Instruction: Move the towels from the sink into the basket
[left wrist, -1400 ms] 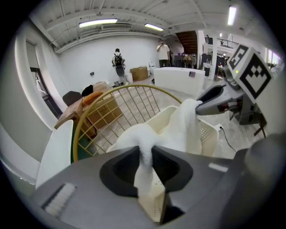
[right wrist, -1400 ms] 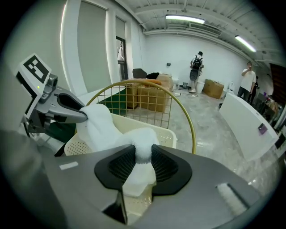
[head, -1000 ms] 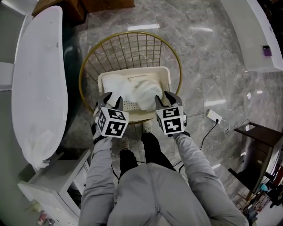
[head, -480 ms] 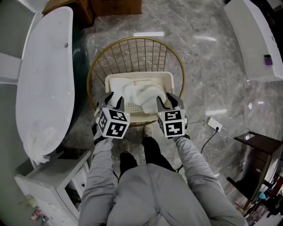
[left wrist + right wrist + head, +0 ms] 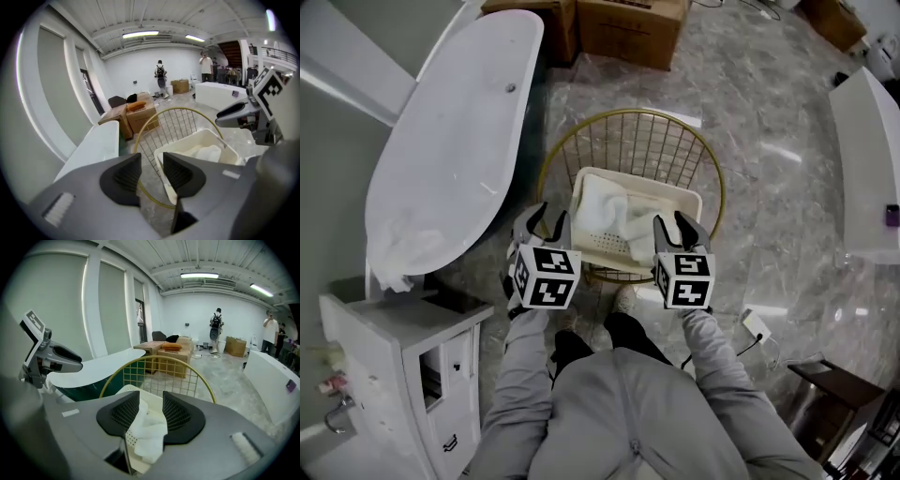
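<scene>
We hold both grippers above the near side of the cream basket (image 5: 642, 183), which sits inside the gold wire basket (image 5: 628, 112) on the marble floor (image 5: 769, 122). The white towels (image 5: 614, 217) lie bunched in the cream basket, towards its left side.

Our left gripper (image 5: 549, 217) has its jaws apart with nothing between them; through the gap in its own view we see only the wire rim and the floor. It hangs just left of the cream basket's near corner.

Our right gripper (image 5: 673, 223) also has its jaws apart. Its view looks through the gap onto the towels lying below, and the pads do not press on them.

The bathtub (image 5: 459, 141) stands to our left, with something white and crumpled (image 5: 394, 258) at its near end; we cannot tell what it is
</scene>
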